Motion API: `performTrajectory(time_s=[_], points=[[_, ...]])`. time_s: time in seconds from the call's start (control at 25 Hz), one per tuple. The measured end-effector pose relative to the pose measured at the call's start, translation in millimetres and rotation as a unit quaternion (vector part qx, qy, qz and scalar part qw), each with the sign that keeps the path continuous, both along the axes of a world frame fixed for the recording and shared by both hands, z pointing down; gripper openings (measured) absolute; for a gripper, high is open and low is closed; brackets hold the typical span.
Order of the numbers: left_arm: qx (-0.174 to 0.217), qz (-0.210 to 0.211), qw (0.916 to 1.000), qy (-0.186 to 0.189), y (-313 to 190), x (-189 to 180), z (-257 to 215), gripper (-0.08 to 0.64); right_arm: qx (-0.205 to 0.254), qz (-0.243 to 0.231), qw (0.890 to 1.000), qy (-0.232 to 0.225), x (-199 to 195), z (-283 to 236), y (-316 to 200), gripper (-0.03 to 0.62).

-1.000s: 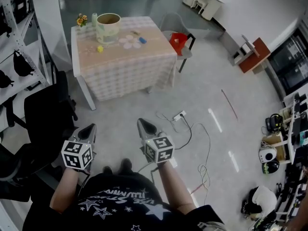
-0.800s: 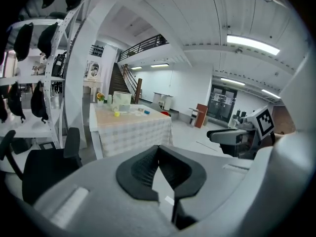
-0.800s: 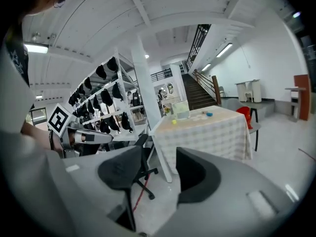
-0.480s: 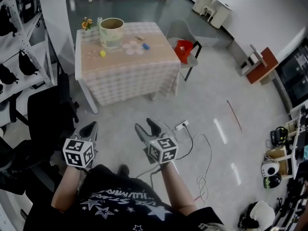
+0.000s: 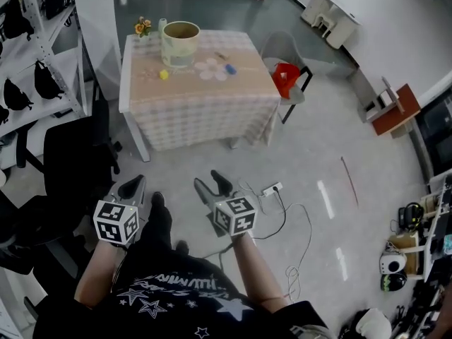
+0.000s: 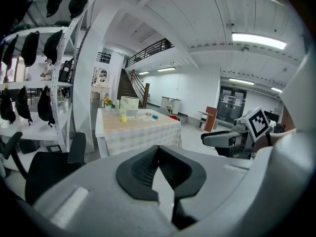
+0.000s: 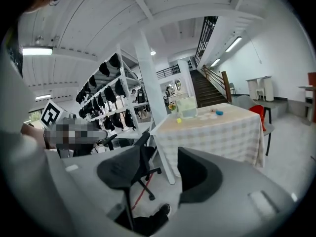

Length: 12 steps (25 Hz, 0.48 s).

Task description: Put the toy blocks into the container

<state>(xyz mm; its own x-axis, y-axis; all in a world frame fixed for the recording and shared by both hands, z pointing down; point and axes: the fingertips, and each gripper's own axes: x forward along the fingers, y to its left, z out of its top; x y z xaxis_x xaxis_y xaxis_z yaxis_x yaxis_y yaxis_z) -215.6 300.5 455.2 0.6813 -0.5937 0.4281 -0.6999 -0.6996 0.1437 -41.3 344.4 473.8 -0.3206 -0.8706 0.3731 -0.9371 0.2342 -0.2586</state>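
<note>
Blocks lie well ahead of both my grippers, up on the checked-cloth table. A yellow block sits toward my left side of the top and a blue block toward my right. Between them lies a pale flower-shaped piece. The container, a cream tub, stands upright just behind the yellow block, not touching it, and both blocks are outside it.

From the head view I see my left gripper and right gripper held side by side above the floor, well short of the table's near edge and pointing toward it. The left gripper's view shows its dark pads pressed together with nothing between them. The right gripper's view shows its jaws standing wide apart, with only floor and the base of a black office chair in the gap. No block is near either pair of jaws.
</note>
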Motion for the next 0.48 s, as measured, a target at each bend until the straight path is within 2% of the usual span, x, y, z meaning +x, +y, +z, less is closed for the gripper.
performTrajectory(time_s=[0.24, 0.48], points=[[-0.008, -0.003, 1.0, 0.003, -62, -1, 15, 0.009, -0.015, -0.011, 1.0, 0.017, -4, 10, -61, 0.244], [-0.001, 0.002, 1.0, -0.003, -153, 8, 14, 0.009, -0.024, -0.022, 0.999, 0.021, -5, 10, -158, 0.244]])
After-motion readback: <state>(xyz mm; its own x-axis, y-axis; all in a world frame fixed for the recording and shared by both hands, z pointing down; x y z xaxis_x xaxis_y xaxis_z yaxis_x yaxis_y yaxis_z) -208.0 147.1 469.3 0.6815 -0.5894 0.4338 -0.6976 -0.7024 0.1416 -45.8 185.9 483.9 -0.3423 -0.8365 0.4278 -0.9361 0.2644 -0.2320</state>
